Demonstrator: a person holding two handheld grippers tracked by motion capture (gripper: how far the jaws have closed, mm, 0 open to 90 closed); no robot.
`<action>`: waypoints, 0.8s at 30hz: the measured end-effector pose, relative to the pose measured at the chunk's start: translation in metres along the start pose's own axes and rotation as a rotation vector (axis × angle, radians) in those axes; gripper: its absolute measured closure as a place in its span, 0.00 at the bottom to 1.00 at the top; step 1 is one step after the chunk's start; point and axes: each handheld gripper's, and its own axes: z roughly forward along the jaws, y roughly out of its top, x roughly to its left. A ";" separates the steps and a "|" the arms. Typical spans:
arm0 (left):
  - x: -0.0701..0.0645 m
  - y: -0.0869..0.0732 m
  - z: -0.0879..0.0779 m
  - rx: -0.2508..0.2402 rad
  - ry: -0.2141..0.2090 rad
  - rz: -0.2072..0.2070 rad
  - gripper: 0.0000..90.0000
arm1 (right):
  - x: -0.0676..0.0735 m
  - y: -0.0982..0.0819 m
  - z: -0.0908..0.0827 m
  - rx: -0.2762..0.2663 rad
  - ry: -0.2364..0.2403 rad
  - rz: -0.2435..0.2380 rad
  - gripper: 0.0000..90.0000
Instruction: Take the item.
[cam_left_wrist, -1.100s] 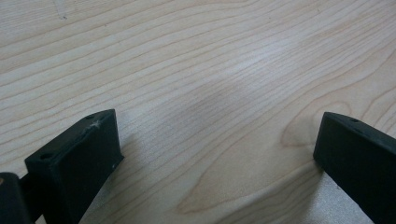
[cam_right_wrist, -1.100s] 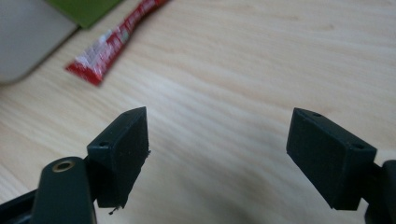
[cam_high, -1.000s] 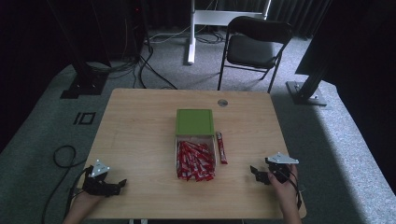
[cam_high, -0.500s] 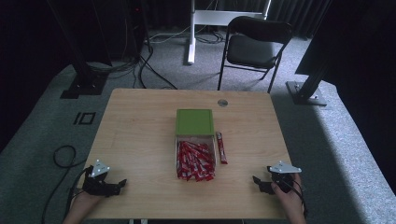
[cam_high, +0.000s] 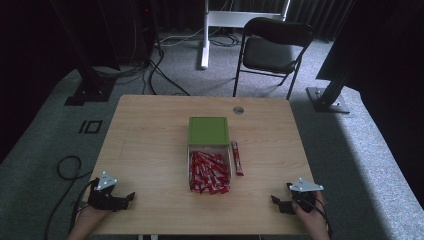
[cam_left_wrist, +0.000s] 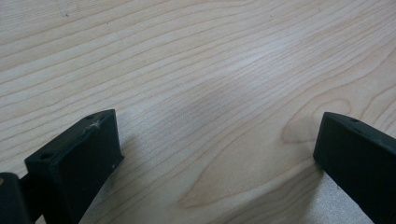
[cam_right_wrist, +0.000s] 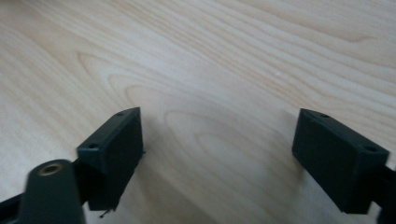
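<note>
Red packets (cam_high: 209, 172) lying heaped in clear box (cam_high: 190, 170) at bench (cam_high: 150, 135) centre, green lid (cam_high: 208, 130) sitting just behind box. One packet (cam_high: 237, 157) lying loose just beside box's right wall. Left claw (cam_high: 131, 196) resting w/ jaws wide, gripping nothing, bare wood between. Right claw (cam_high: 274, 199) w/ jaws just been opening, standing wide, nothing between. Both claws sitting near front edge, well apart from box.
</note>
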 end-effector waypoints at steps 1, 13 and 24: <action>0.000 0.000 0.000 0.000 0.000 0.000 0.02 | 0.000 -0.001 -0.001 0.000 0.000 -0.001 0.15; 0.000 0.000 0.000 0.000 0.000 0.000 0.02 | 0.011 -0.007 -0.006 0.002 0.006 -0.007 0.14; 0.000 0.000 0.000 0.000 0.000 0.000 0.02 | 0.011 -0.007 -0.006 0.002 0.006 -0.007 0.13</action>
